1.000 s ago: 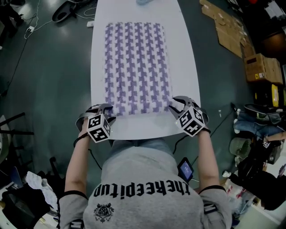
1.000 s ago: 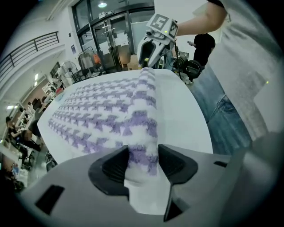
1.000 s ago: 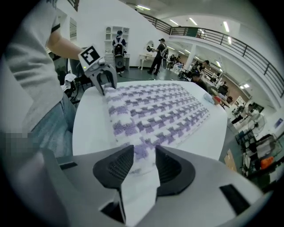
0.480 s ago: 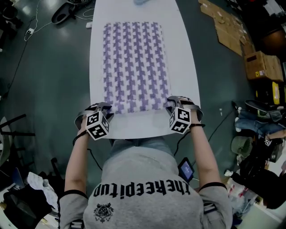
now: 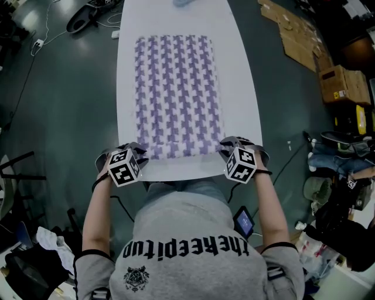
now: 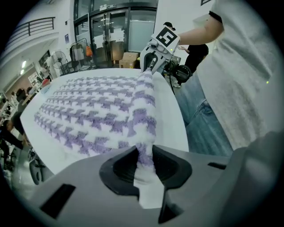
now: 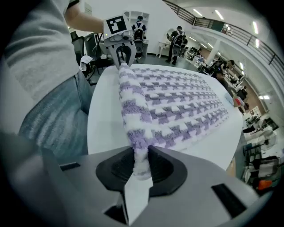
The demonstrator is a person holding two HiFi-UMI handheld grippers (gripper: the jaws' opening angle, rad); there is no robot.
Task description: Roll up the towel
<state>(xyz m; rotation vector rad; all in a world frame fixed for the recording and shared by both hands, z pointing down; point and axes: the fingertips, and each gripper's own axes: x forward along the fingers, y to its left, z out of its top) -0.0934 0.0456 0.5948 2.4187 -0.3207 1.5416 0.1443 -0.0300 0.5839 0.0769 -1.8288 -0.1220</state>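
Observation:
A purple-and-white houndstooth towel (image 5: 176, 94) lies flat and lengthwise on the white table (image 5: 246, 117). My left gripper (image 5: 139, 153) is at the towel's near left corner and my right gripper (image 5: 226, 149) at its near right corner. In the left gripper view the jaws (image 6: 144, 160) have just been closing and pinch the towel's (image 6: 97, 111) edge between the pads. The right gripper view shows the same: the jaws (image 7: 141, 160) have just closed on the towel's (image 7: 177, 102) corner. The near edge stands up as a ridge between the two grippers.
Bare table shows between the towel's near edge and the person's body. A pale blue thing (image 5: 188, 3) lies at the table's far end. Cardboard boxes (image 5: 343, 88) and clutter stand on the floor to the right, cables (image 5: 35, 41) to the left.
Both grippers have closed on the towel's near corners. The right gripper has shifted a little inward and down. The towel's near edge is now gathered up between them.

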